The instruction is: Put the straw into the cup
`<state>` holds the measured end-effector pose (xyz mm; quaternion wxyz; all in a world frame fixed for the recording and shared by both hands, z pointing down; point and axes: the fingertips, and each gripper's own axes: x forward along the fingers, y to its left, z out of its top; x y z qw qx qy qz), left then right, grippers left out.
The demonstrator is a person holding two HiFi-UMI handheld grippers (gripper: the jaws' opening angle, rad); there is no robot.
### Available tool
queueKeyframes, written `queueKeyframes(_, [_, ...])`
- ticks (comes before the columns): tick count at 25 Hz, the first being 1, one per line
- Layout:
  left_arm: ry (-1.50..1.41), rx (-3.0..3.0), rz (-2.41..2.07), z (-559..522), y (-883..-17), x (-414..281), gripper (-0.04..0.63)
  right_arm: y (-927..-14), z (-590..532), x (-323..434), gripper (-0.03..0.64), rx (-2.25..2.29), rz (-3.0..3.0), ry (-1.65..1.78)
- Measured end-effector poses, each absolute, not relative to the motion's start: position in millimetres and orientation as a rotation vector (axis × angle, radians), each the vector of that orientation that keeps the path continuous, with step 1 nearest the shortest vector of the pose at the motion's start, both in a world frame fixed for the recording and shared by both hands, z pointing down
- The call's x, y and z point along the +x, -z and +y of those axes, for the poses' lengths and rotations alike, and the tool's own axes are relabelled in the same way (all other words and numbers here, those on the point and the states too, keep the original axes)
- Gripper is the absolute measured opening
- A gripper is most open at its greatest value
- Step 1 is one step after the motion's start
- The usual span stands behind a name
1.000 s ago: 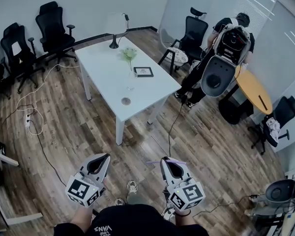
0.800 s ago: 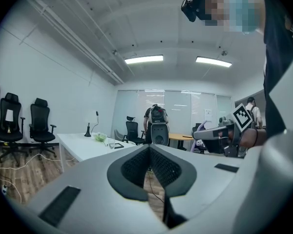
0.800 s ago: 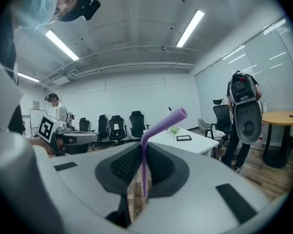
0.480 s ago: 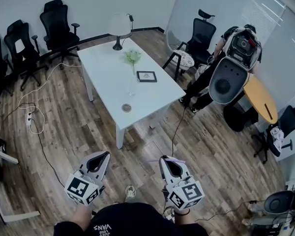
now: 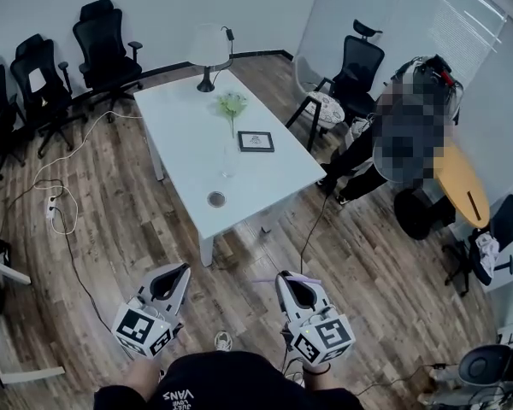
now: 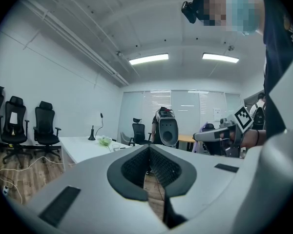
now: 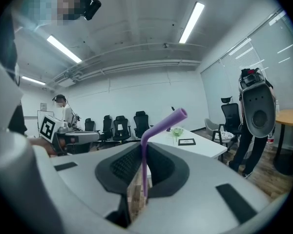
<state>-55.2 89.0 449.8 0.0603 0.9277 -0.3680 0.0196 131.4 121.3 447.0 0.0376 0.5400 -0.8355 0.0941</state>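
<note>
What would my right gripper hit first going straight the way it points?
Probably the near end of the white rectangular table; only wooden floor lies before the right gripper holding the purple bent straw. Depth is unclear.

The left gripper's (image 6: 149, 149) grey jaws, lined with black ribbed pads, stand closed together with nothing between them. Beyond, at left, a long white desk (image 6: 80, 147) carries a black lamp stand (image 6: 92, 133) and a green plant (image 6: 105, 141) towards its far end. Black office chairs (image 6: 45, 126) line the wall. The right gripper (image 6: 199, 136) shows at right.
</note>
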Motion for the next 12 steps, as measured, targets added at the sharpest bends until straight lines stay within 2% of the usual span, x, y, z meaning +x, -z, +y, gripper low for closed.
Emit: queueKeyframes(12, [-0.062,2.774,-1.141,44,-456,-55,0.011,-451,68,132,0.041,1.624,-2.569,-0.293])
